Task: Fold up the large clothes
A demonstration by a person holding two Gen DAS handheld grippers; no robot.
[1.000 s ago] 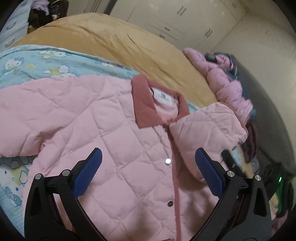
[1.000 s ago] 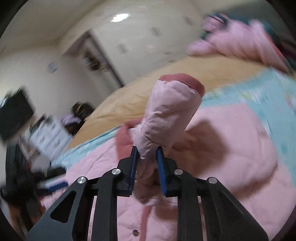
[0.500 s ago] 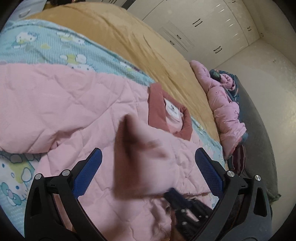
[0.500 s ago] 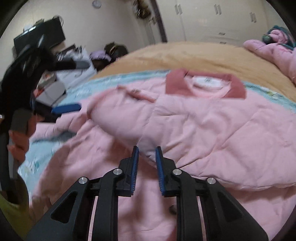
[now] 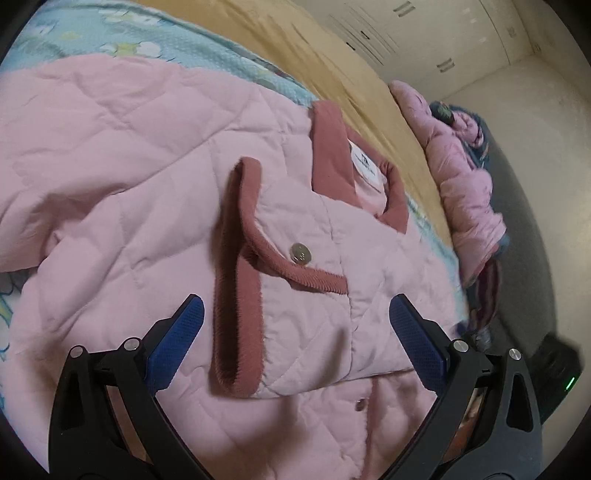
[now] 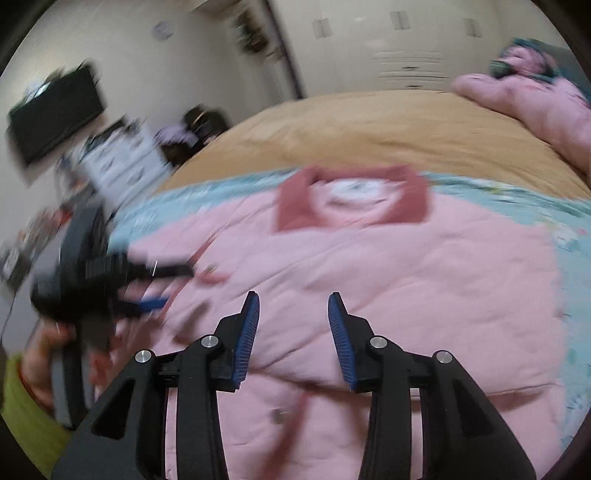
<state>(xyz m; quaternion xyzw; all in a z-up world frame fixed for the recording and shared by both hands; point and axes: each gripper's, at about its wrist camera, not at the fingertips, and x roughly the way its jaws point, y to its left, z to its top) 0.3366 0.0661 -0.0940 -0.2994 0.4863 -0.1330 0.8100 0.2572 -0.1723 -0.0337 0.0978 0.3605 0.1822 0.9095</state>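
Both sets of jaws stand clear of the cloth. Your left gripper (image 5: 295, 332) has its blue pads (image 5: 173, 343) spread wide, with nothing pinched between them; the cuff end of the folded sleeve simply lies in the gap below. Your right gripper (image 6: 293, 339) is opening its jaws at this moment, and its blue pads (image 6: 246, 336) are apart with only the jacket's surface visible between them, not clamped.

You have the pink quilted jacket (image 5: 122, 192) lying face up on the light blue cartoon-print sheet (image 5: 207, 55), which covers part of the tan bedspread (image 5: 347, 70). Its dark rose collar (image 5: 328, 151) sits toward the far side of the bed, with a white label (image 5: 365, 166) showing inside the neck. One sleeve (image 5: 306, 295) is folded across the chest, its rose corduroy cuff (image 5: 236, 280) lying just ahead of your left pads, and a metal snap (image 5: 301, 253) shows on the cuff tab. A second snap (image 5: 359, 405) is visible on the front placket below the sleeve.

From your right wrist view, which is heavily blurred, the jacket fills the foreground beneath the fingers and the collar (image 6: 351, 199) lies ahead in the middle. Your left gripper (image 6: 147, 291) appears there at the left, low over the jacket's edge, gripped by your hand (image 6: 40, 354).

Another pink padded garment (image 5: 458, 173) lies heaped at the far edge of the bed, well apart from the jacket. White wardrobe doors (image 5: 424, 33) stand beyond the bed.
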